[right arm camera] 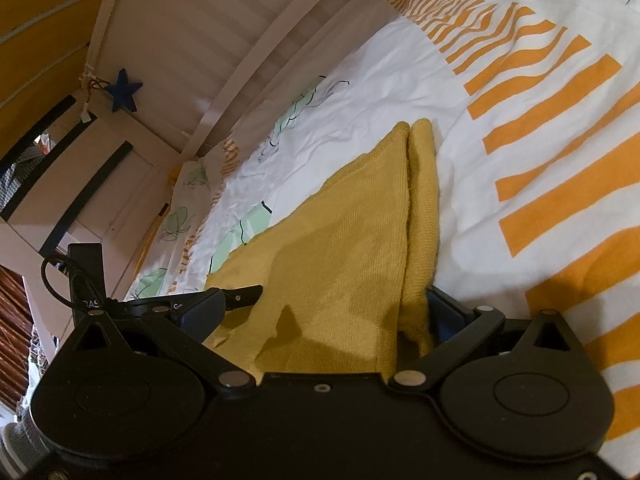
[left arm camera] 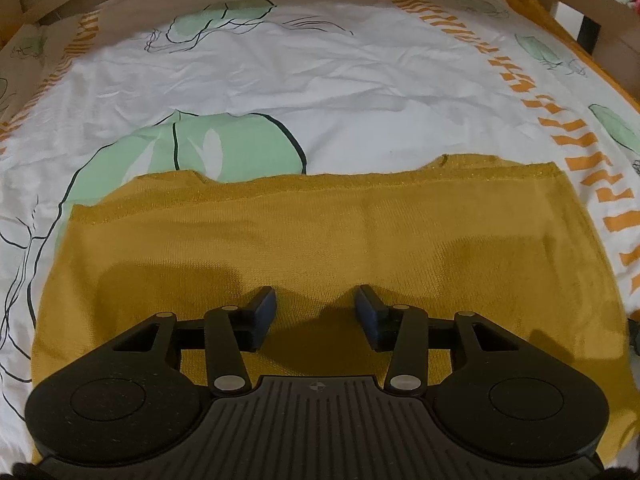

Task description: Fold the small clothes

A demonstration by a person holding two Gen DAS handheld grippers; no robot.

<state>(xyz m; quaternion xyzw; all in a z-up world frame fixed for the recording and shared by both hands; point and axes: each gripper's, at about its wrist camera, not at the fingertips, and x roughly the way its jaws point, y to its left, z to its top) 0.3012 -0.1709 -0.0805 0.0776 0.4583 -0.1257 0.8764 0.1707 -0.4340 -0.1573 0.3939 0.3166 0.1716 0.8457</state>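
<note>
A mustard-yellow knitted garment [left arm camera: 320, 240] lies spread flat across the lower half of the left wrist view, on a white bedsheet printed with pale green leaves and orange stripes [left arm camera: 320, 80]. Its far edge runs roughly straight across the middle of that frame, with a glittery band along the hem and a small dip toward the left. The left gripper [left arm camera: 316, 312] hangs above the cloth at the lower centre of the frame, its two dark blue padded fingers [left arm camera: 264, 312] set moderately apart; the jaws are not closed on anything, and only flat yellow fabric shows in the gap beneath them, with their shadows falling on it. Whether the fingertips touch the knit cannot be told. In the right wrist view the same garment [right arm camera: 340, 240] rises from the bottom centre toward the middle of the frame as a tapering, doubled-over shape, with a narrower folded strip running beside it on the right. The right gripper [right arm camera: 320, 320] stands with its fingers wide and the yellow cloth bunched between them; the right blue pad [right arm camera: 444, 316] lies against the folded strip, but whether both pads press on the fabric cannot be told. A pale wooden slatted bed rail [right arm camera: 240, 60] curves across the upper left of that view, with a dark blue felt star [right arm camera: 124, 94] hanging near it.
</note>
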